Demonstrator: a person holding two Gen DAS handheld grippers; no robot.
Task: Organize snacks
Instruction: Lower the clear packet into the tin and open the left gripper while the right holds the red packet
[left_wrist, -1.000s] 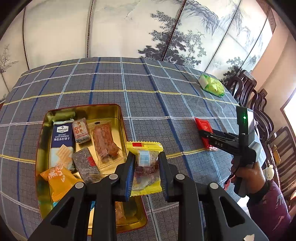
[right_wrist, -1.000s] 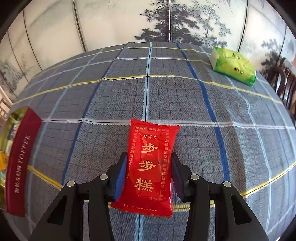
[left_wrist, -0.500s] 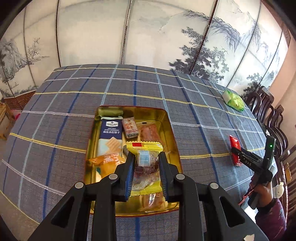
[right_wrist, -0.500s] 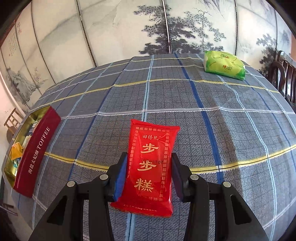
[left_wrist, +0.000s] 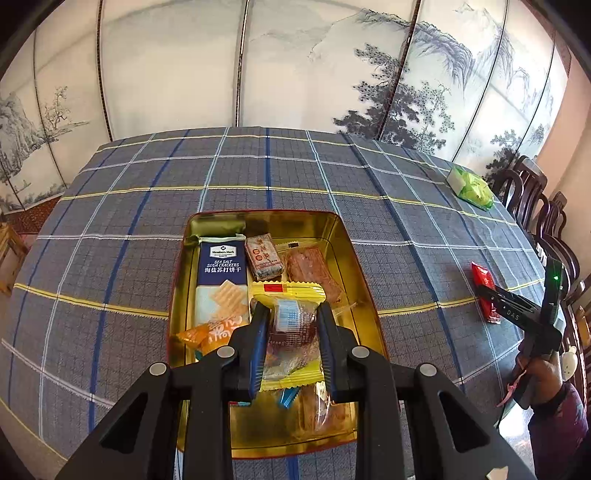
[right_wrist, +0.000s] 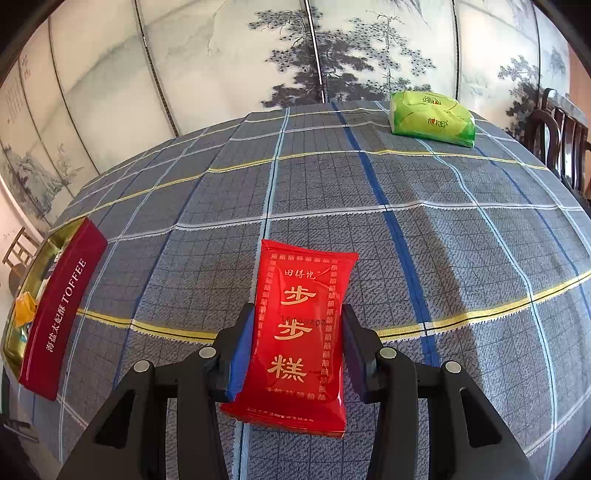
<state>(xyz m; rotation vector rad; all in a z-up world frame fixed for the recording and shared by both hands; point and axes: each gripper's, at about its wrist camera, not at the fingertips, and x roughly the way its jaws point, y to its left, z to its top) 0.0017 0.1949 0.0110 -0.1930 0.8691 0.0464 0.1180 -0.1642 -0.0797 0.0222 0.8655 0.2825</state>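
glossy red packet (right_wrist: 303, 332), crinkly yellow wrapper (left_wrist: 290, 334), gold tin (left_wrist: 354, 258)

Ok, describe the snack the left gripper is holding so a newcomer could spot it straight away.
Find the gold tin on the blue plaid tablecloth. Over its near half, the left gripper pinches a yellow-edged packet. Unlike the blue cracker pack and orange packet nearby, it has a clear middle showing a dark brown filling.

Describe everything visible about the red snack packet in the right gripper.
The red snack packet is a glossy, flat, sealed foil pouch with gold Chinese characters and a gold patterned border. The right gripper is shut on its long edges, holding it lengthwise above the checked tablecloth. The left wrist view shows it well outside the gold tin.
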